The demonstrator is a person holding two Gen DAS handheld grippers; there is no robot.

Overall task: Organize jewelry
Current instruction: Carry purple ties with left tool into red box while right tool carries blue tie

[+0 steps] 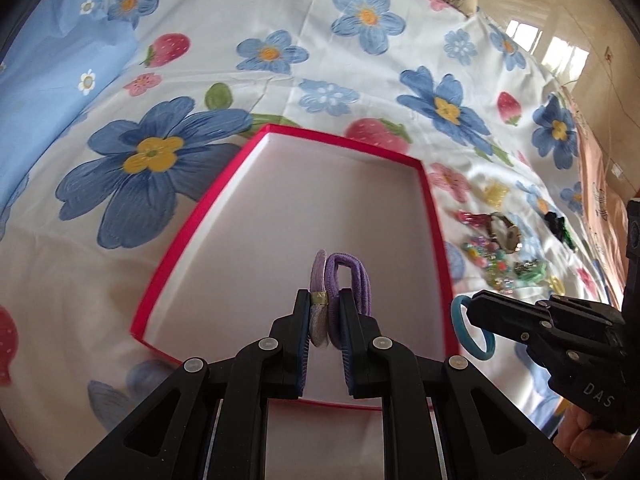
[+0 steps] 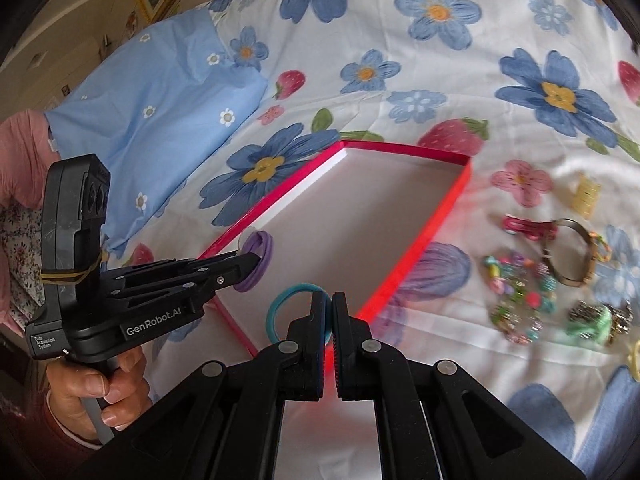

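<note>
Bed surface under me: white cotton sheet point(image 1: 280, 92) printed with big blue flowers and strawberries, a plain blue pillow point(image 2: 160, 120) off beyond my left tongs, tiled floor past the far edge of the bed.

One container: a shallow red-walled box point(image 1: 434, 220) with a white lining, smooth card, rectangular. It lies directly ahead of and below both tongs. I see nothing resting on its floor.

Left tongs point(image 1: 325, 308): clenched on purple hair ties point(image 1: 352, 280), soft ribbed elastic loops bunched together, one paler with a small metallic band. I count at least two; the bundle is too tight for a sure count. They hang over the near part of the box.

Right tongs point(image 2: 332, 312): clamped tight on one teal hair tie point(image 2: 280, 304), a smooth round loop sticking out to the left of the fingers, above the near corner of the box.

A hand point(image 2: 100, 388) grips the left tongs' handle.

To the right of my right tongs, outside the box, loose pieces lie on the sheet: one wristwatch point(image 2: 576, 256) with a brown strap, one pink clip point(image 2: 528, 228), one yellow claw clip point(image 2: 586, 196), a beaded multicolour bracelet point(image 2: 520, 280), a green scrunchie-like piece point(image 2: 592, 320). Smaller bits there are blurred.
</note>
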